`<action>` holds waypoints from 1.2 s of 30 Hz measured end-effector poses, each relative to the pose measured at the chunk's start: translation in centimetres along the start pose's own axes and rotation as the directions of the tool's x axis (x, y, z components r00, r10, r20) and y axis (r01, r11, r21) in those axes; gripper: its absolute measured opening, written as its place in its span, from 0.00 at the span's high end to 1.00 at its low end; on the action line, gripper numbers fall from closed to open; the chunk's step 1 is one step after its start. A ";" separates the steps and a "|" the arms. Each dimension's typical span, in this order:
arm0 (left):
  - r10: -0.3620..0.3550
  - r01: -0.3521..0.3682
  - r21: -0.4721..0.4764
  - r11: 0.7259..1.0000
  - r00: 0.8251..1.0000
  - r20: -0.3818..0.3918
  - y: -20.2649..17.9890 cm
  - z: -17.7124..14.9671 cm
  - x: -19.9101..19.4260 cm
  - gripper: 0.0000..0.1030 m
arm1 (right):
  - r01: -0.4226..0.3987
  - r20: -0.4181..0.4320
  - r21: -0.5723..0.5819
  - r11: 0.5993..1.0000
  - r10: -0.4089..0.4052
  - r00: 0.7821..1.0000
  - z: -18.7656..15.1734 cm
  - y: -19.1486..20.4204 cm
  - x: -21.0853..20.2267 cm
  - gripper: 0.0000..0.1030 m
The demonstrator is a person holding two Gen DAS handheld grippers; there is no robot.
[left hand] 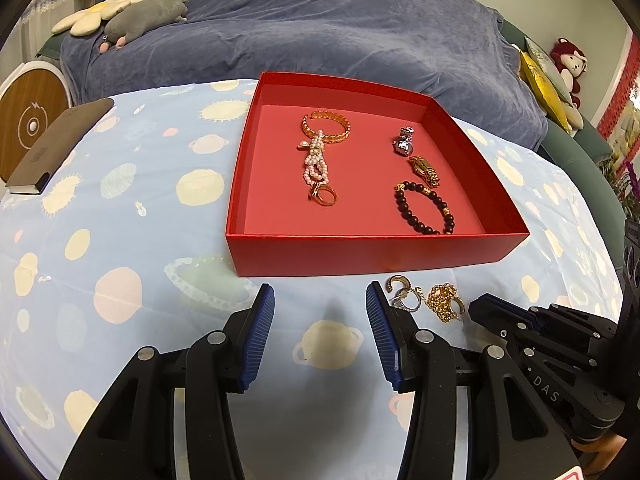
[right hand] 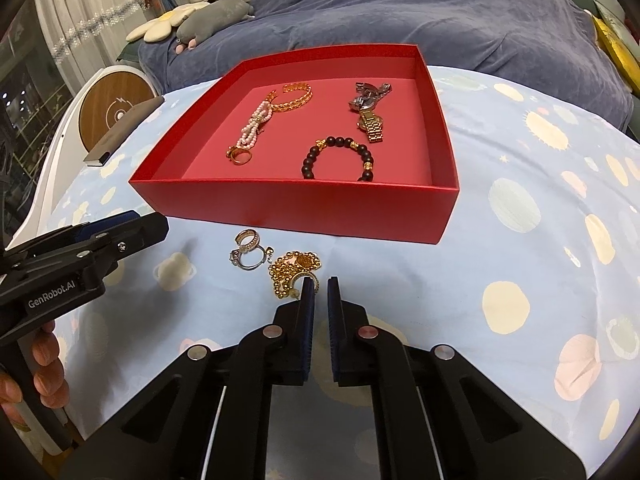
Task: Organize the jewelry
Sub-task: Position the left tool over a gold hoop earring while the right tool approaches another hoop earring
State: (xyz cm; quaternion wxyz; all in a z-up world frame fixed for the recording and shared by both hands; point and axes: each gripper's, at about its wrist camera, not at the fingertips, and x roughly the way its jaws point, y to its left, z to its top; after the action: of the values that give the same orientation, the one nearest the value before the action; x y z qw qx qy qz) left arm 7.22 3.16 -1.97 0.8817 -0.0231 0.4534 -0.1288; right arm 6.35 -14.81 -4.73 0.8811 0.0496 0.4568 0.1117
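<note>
- Blue cloth (left hand: 132, 240) printed with pale planets and suns covers the desk; both grippers sit low over its near edge.
- Left gripper (left hand: 320, 312) hovers level just above the cloth, jaws wide open with nothing between them, pointing at the box's near wall.
- Right gripper (right hand: 321, 284) has its jaws nearly shut, a thin gap between the pads; whether they pinch anything I cannot tell. Its tips touch or overlap the near edge of the gold bead chain (right hand: 292, 270).
- A hand (right hand: 44, 364) grips the left gripper's handle at the left edge of the right wrist view.
- Loose rings (right hand: 248, 250) lie on the cloth just beside the chain, between the grippers and the box.
- Red box (left hand: 360, 252) stands open past them. Inside, left side: a gold ring (left hand: 323, 196), a pearl string (left hand: 314, 164), and a gold bangle (left hand: 326, 126) farthest back, each touching the next.
- Right side: a dark bead bracelet (left hand: 424, 210) against the near wall, then a gold watch (left hand: 425, 170), then a silver watch (left hand: 404, 142).
- A dark notebook (left hand: 60, 144) lies on the cloth's far left, with a round wood-faced device (left hand: 30, 120) beyond it.
- Behind the desk is a bed under a blue-grey blanket (left hand: 320, 28), with a flower cushion (left hand: 94, 16) and a grey plush (left hand: 148, 14) on it; a red plush (left hand: 570, 64) sits at far right.
</note>
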 end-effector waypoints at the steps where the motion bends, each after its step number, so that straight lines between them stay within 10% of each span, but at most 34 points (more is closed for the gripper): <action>1: 0.000 0.000 0.002 1.000 1.000 0.000 0.0 0.0 0.0 0.56 | -0.001 0.004 -0.008 1.000 0.001 1.000 0.0 0.2 0.0 0.93; 7: -0.002 0.002 0.006 1.000 1.000 -0.006 -0.1 0.0 0.2 0.56 | 0.013 -0.008 -0.038 0.999 -0.014 1.000 -0.1 0.9 0.8 0.91; 11: -0.001 0.001 0.002 1.000 1.000 -0.006 -0.1 0.1 0.1 0.53 | 0.023 0.012 -0.038 0.999 -0.022 1.000 0.1 0.9 0.6 0.72; 36: -0.021 0.023 0.063 0.998 0.999 -0.040 -2.4 -0.6 1.4 0.49 | 0.021 0.005 -0.015 1.000 -0.021 1.000 -0.1 -0.1 -1.1 0.81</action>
State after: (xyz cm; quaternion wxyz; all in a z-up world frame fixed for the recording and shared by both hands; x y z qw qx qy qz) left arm 6.99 0.58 -3.02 0.8715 0.0027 0.4658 -0.1533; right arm 5.70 -15.19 -3.97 0.8838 0.0386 0.4542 0.1056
